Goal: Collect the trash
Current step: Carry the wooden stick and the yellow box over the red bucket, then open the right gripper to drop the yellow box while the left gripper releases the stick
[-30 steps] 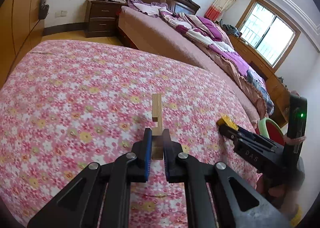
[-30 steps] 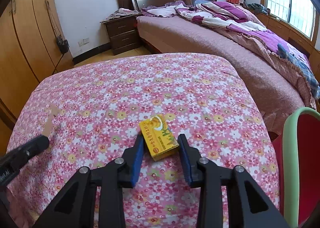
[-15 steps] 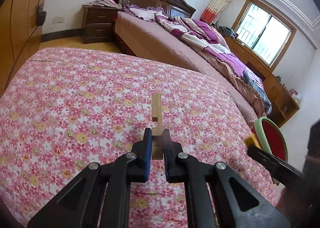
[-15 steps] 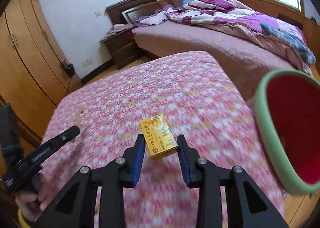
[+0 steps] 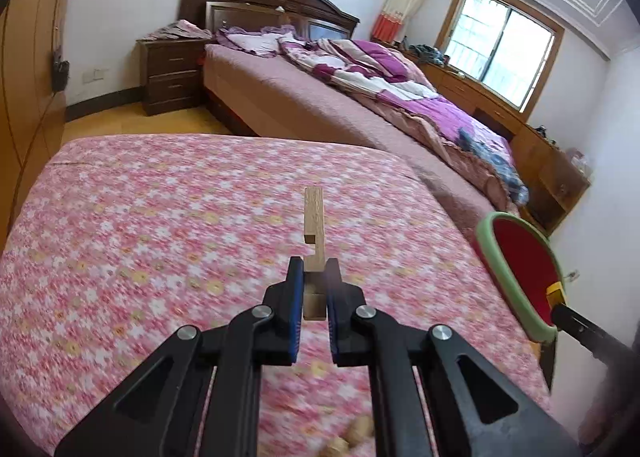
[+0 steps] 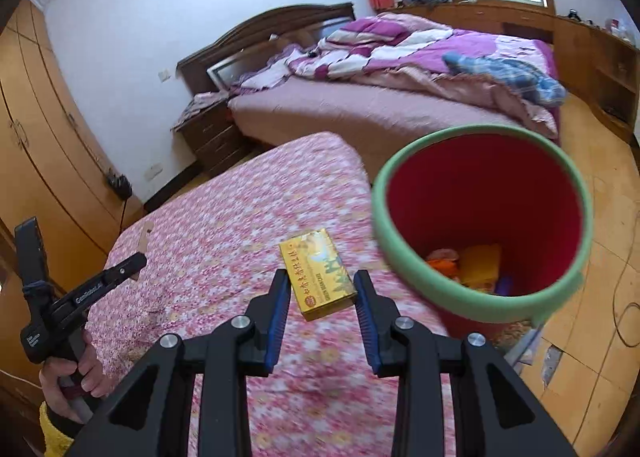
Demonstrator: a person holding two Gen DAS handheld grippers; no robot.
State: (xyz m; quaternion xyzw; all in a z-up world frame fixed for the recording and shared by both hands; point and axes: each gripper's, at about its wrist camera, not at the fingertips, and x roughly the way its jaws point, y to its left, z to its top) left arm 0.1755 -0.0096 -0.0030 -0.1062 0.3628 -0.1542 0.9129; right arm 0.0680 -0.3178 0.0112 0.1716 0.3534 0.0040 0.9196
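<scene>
My left gripper (image 5: 313, 269) is shut on a thin strip of brown cardboard (image 5: 313, 225), which sticks up from its pads above the flowered pink cloth (image 5: 160, 217). My right gripper (image 6: 322, 289) is shut on a small yellow box (image 6: 318, 273) and holds it above the cloth's right edge, just left of the red bin with a green rim (image 6: 480, 217). The bin holds several scraps at its bottom. In the left wrist view the bin (image 5: 520, 273) stands at the right, with the right gripper's tip (image 5: 560, 305) and the yellow box in front of its mouth.
A large bed with a purple quilt (image 5: 380, 77) lies beyond the cloth. A dark nightstand (image 5: 172, 73) and wooden wardrobes (image 6: 48, 137) line the left. Small brown bits (image 5: 352, 437) lie on the cloth's near edge. A hand (image 6: 72, 377) grips the left tool.
The right gripper has swung right with the yellow box, from over the cloth to beside the bin's mouth. The left gripper has risen a little and shifted right with the cardboard strip.
</scene>
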